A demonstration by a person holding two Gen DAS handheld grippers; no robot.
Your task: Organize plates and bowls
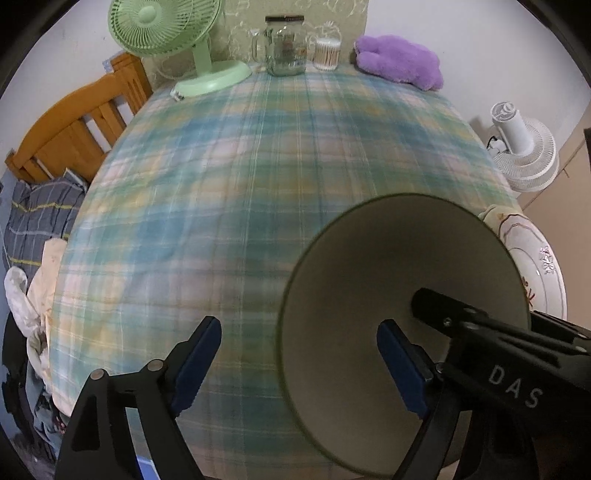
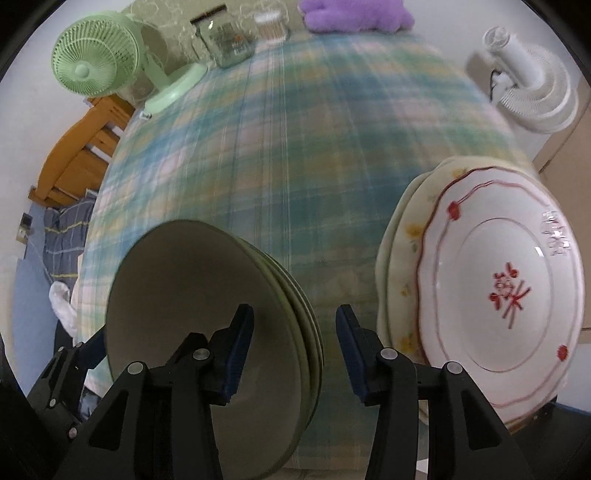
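A nested stack of pale olive bowls (image 2: 177, 295) sits on the plaid tablecloth (image 2: 295, 166) near the front edge. My right gripper (image 2: 295, 354) is open and straddles the stack's right rim, one finger inside the top bowl and the other outside, with neither pad pressing. My left gripper (image 1: 301, 365) is open across the bowl's (image 1: 388, 258) left rim, its right finger over the inside. The right gripper's black body (image 1: 498, 350) reaches into the same bowl. To the right lies a stack of plates (image 2: 498, 295), the top one white with red marks, also seen in the left wrist view (image 1: 535, 258).
Along the table's far edge stand a green fan (image 1: 166, 22), a glass jar (image 1: 286, 44), a tub of cotton swabs (image 1: 327, 53) and a purple plush (image 1: 399, 61). A white fan (image 1: 521, 147) is off the right side. A wooden chair (image 1: 81, 122) and bedding (image 1: 37, 218) are on the left.
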